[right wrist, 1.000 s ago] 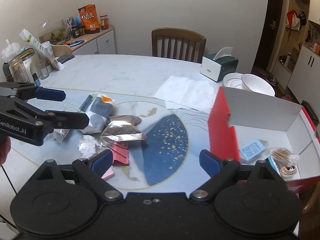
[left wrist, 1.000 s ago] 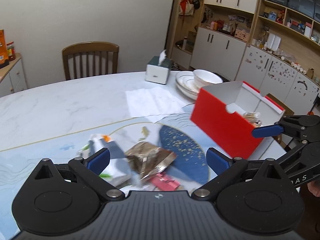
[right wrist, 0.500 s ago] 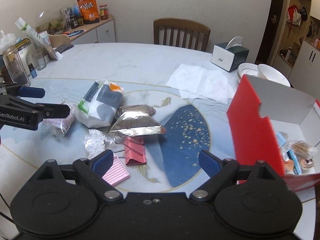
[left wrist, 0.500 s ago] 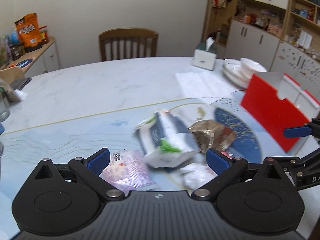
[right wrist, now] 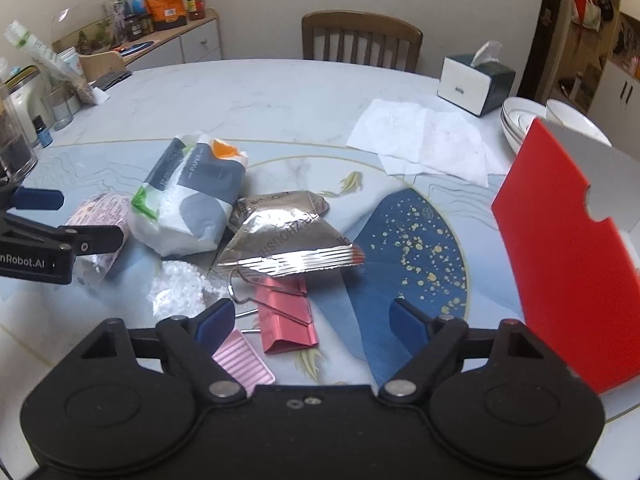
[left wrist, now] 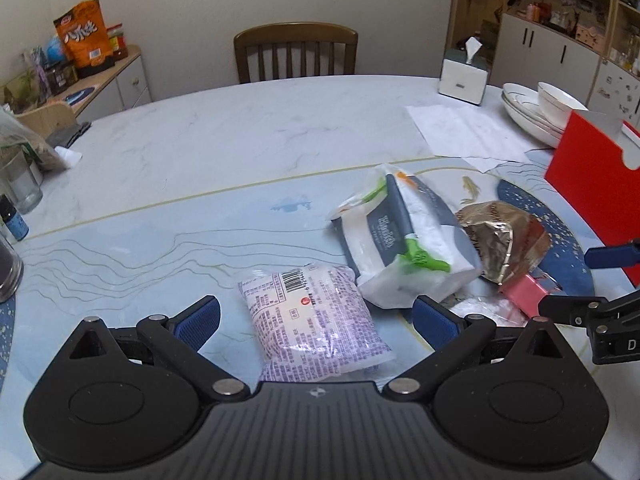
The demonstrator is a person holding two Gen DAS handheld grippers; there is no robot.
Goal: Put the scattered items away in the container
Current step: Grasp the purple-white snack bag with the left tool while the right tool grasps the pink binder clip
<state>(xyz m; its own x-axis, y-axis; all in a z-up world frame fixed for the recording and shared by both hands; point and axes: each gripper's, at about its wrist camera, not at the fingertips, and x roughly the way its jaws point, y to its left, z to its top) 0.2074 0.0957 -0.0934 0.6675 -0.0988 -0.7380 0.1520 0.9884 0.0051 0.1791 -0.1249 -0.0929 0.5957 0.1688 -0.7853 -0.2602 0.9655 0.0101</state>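
Left gripper hung spread wide, nothing gripped, purple-print packet lying between its pads. Right gripper held nothing either, jaws closing, pink binder clip between them. Foil pouch just ahead. Red container to its right.

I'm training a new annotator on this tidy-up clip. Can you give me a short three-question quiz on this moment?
1. True or false: the left gripper is shut on the purple-printed packet.
2. Which item lies nearest between the right gripper fingers? A) tissue pack B) pink binder clip C) silver foil pouch
3. Fill in: the container is a ___ box on the right.

Key: 1 false, the fingers stand apart either side; 2 B; 3 red.
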